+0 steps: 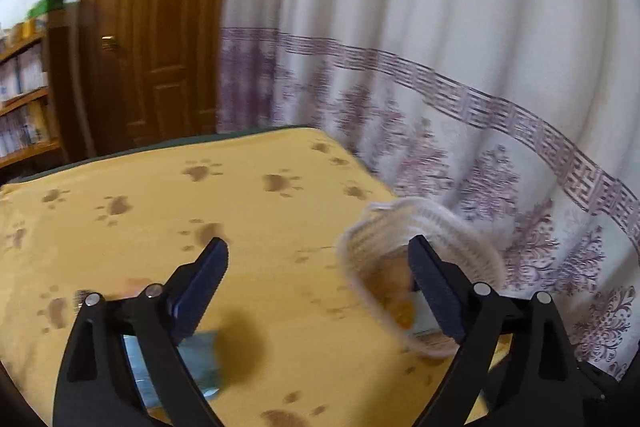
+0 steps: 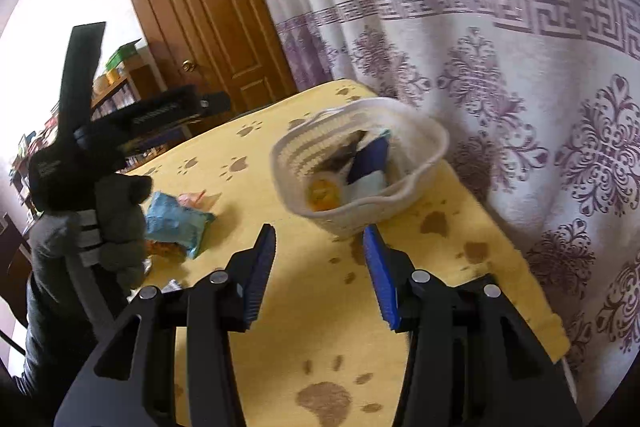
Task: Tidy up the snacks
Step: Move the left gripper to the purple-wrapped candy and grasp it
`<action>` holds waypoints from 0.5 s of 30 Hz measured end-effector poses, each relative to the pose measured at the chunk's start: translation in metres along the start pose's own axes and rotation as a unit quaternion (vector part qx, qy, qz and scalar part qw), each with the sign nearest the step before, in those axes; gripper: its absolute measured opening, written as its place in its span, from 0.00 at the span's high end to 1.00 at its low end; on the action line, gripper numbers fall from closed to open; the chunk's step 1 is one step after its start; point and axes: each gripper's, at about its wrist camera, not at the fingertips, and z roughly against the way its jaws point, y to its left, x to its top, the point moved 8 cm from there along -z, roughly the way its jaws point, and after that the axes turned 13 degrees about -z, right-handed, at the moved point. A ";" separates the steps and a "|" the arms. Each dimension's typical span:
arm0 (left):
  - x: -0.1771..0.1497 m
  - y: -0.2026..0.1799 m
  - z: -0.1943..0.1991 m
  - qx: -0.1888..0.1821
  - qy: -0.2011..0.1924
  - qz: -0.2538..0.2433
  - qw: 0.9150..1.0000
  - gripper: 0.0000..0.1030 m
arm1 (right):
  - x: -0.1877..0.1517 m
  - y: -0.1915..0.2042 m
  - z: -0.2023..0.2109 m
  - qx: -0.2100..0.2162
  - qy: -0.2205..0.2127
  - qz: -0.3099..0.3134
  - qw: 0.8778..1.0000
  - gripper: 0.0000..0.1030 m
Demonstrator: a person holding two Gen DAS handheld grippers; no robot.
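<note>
Currently both grippers stand empty over the yellow paw-print cloth (image 2: 304, 307), and the work is part done: the white basket (image 2: 400, 195) near the cloth's far right edge, beside the curtain (image 2: 520, 107), already holds several snacks, an orange one (image 2: 324, 195) and a dark blue one (image 2: 370, 155) among them. The loose packets lie apart from it, to its left: a light blue packet (image 2: 176, 223) with a pink one (image 2: 196, 199) just behind it and an orange-printed one partly under it. That heap is the matter the next pick turns on. It lies below and just beside the left gripper (image 1: 316, 291), whose jaws are wide with nothing between them; in the left wrist view the blue packet shows only as a blurred patch under the left finger (image 1: 200, 287), while the basket sits behind the right finger. The blue packet's long axis appears to run roughly across the table, left to right. The left hand (image 2: 120, 223), gloved in grey, grips its handle upright and raised above the heap, and is plainly the nearer. The right gripper (image 2: 320, 267) hangs in front of the basket, jaws wide and empty, aimed at the basket's near wall rather than at the packets. In my judgement the left must tip down and back to reach the heap.
</note>
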 end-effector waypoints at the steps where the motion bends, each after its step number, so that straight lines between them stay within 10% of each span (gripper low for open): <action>1: -0.003 0.012 0.008 0.018 0.001 0.001 1.000 0.11 | -0.002 0.005 0.000 0.002 0.003 0.002 1.000 0.54; 15: -0.052 0.168 0.115 0.126 -0.031 0.081 0.988 0.09 | -0.034 0.070 0.008 0.009 0.030 0.020 0.999 0.41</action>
